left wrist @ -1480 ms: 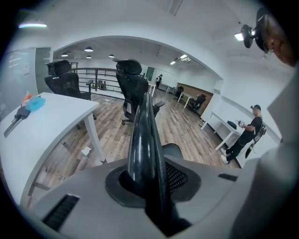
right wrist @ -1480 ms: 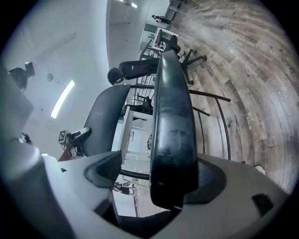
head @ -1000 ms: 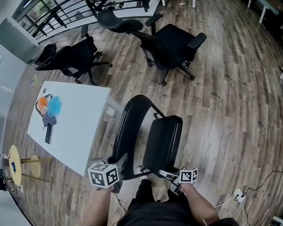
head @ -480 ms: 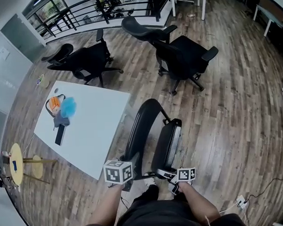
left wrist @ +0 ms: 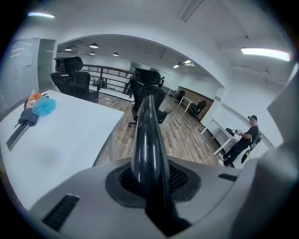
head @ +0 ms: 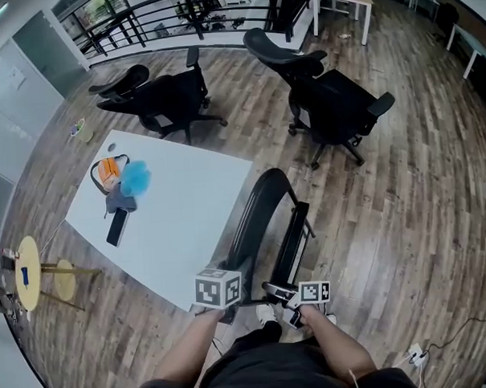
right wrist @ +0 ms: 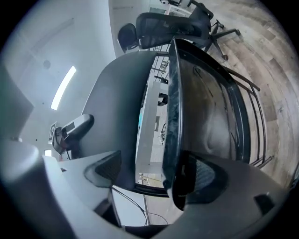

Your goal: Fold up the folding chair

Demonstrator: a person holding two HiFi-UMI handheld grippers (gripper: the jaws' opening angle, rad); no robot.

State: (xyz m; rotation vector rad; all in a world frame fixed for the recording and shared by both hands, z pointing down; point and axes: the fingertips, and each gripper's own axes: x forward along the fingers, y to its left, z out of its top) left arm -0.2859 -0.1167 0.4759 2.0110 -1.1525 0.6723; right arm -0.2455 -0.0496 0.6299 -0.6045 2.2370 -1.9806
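The black folding chair (head: 264,216) stands beside the white table, its seat (head: 296,241) swung up almost flat against the backrest. My left gripper (head: 228,297) is shut on the backrest's glossy black edge (left wrist: 145,130), which runs away from the pads in the left gripper view. My right gripper (head: 292,301) is at the seat's near edge. In the right gripper view the seat edge (right wrist: 175,116) stands between the jaws against the right-hand pad (right wrist: 205,179), with a clear gap to the other pad. The seat's underside and frame rods (right wrist: 247,121) show to the right.
A white table (head: 179,208) with an orange and blue bundle (head: 122,178) is directly left of the chair. Two black office chairs (head: 336,105) (head: 166,96) stand beyond. A small round stand (head: 28,275) is at far left; a power strip (head: 411,355) lies at lower right. A person (left wrist: 243,144) stands far off.
The seat has swung up toward the backrest, so the chair looks much narrower. Both grippers moved with it, the right one more, and drew closer together.
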